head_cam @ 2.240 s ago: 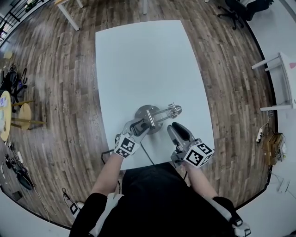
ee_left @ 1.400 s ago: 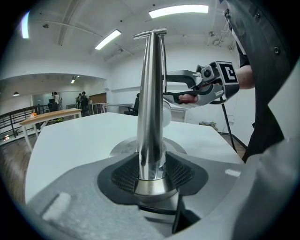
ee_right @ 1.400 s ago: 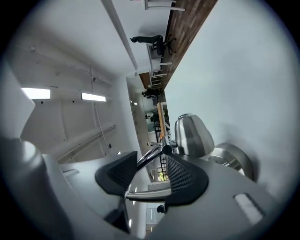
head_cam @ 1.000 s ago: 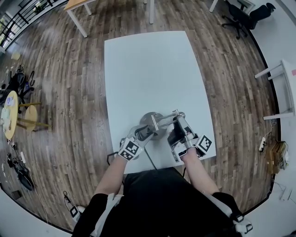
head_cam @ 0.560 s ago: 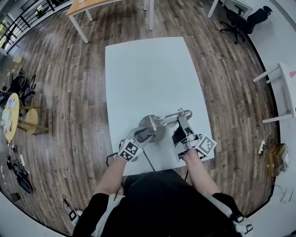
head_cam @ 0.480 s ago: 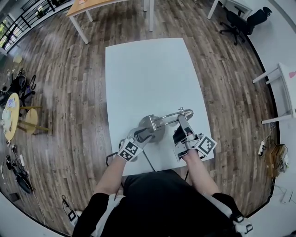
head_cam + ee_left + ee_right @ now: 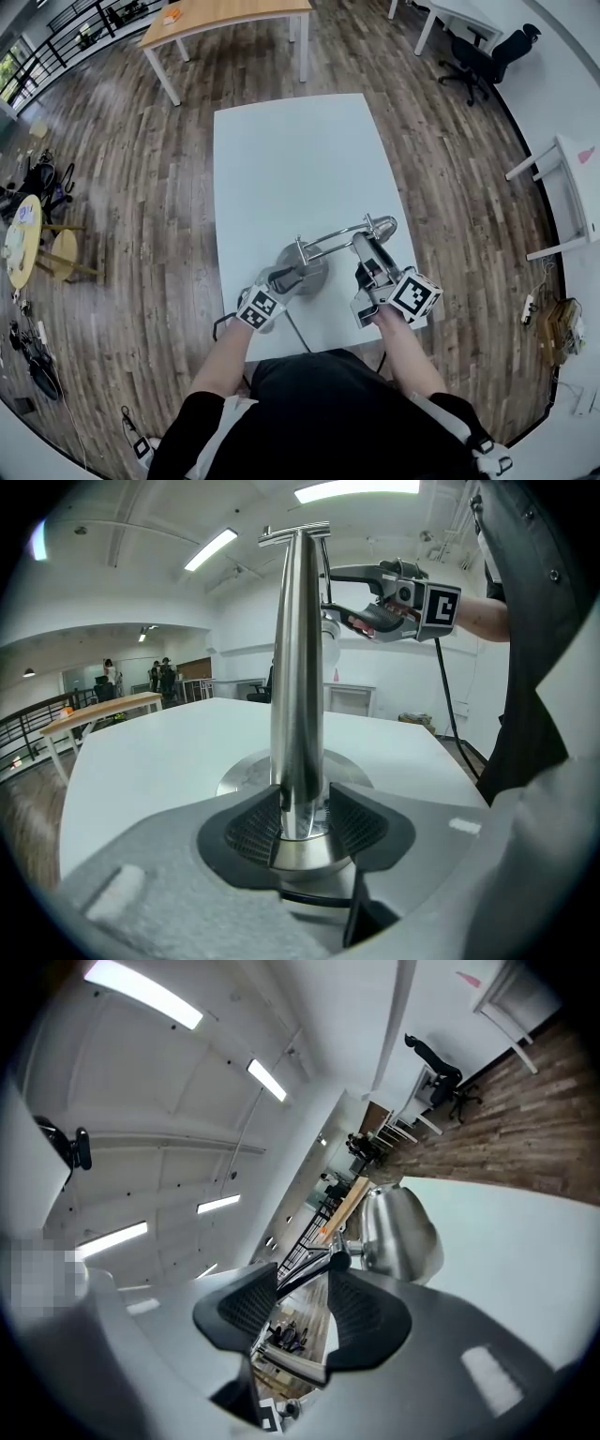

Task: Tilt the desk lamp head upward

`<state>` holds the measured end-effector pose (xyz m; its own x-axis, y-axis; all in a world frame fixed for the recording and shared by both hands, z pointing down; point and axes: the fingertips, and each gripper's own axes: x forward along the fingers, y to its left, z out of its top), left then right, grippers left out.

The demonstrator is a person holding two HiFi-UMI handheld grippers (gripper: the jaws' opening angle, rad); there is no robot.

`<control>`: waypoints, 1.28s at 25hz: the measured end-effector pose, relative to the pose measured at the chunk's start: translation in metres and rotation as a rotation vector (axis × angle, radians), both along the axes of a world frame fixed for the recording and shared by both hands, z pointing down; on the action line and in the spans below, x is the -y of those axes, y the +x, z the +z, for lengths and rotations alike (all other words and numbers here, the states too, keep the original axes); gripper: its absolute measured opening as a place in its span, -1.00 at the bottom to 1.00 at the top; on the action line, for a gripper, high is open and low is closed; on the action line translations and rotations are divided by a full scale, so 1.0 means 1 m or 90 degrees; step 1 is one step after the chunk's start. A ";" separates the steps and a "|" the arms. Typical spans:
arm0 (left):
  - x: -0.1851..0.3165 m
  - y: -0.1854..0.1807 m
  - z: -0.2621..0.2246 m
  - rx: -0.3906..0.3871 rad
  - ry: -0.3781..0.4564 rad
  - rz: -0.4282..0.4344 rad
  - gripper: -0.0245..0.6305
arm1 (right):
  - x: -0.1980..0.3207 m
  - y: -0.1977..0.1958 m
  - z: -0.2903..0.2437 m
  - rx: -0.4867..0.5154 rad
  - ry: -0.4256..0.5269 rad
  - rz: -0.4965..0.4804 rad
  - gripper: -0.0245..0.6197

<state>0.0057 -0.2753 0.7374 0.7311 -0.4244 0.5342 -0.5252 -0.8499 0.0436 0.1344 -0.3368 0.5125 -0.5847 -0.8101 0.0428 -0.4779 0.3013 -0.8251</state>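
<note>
A chrome desk lamp stands near the front edge of the white table (image 7: 300, 159). Its round base (image 7: 311, 274) carries an upright pole (image 7: 298, 667). A thin arm (image 7: 333, 238) runs right from the pole to the bell-shaped head (image 7: 381, 226). My left gripper (image 7: 286, 274) is low on the pole; its jaws have just been closing and the pads (image 7: 253, 825) press on both sides of it. My right gripper (image 7: 362, 251) is shut on the arm just behind the head (image 7: 398, 1232), with the arm rod (image 7: 305, 1274) running between its jaws.
The lamp's dark cable (image 7: 298, 333) runs off the table's front edge toward my body. A wooden table (image 7: 225, 14) stands beyond the far end, an office chair (image 7: 487, 52) at the far right, and a white desk (image 7: 572, 178) to the right. Wood floor surrounds the table.
My right gripper has risen and rolled, lifting the lamp arm and head with it. My left gripper has stayed at the foot of the pole.
</note>
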 end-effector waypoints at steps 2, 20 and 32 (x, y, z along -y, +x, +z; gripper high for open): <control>0.000 0.000 0.000 0.002 0.000 0.002 -0.38 | 0.000 0.001 -0.005 -0.040 0.007 -0.001 -0.40; 0.004 0.001 0.002 0.017 -0.008 -0.003 -0.39 | -0.003 -0.021 -0.057 -0.218 0.125 -0.075 -0.51; 0.005 0.001 0.003 0.022 -0.011 -0.003 -0.39 | -0.007 -0.051 -0.090 -0.254 0.211 -0.107 -0.65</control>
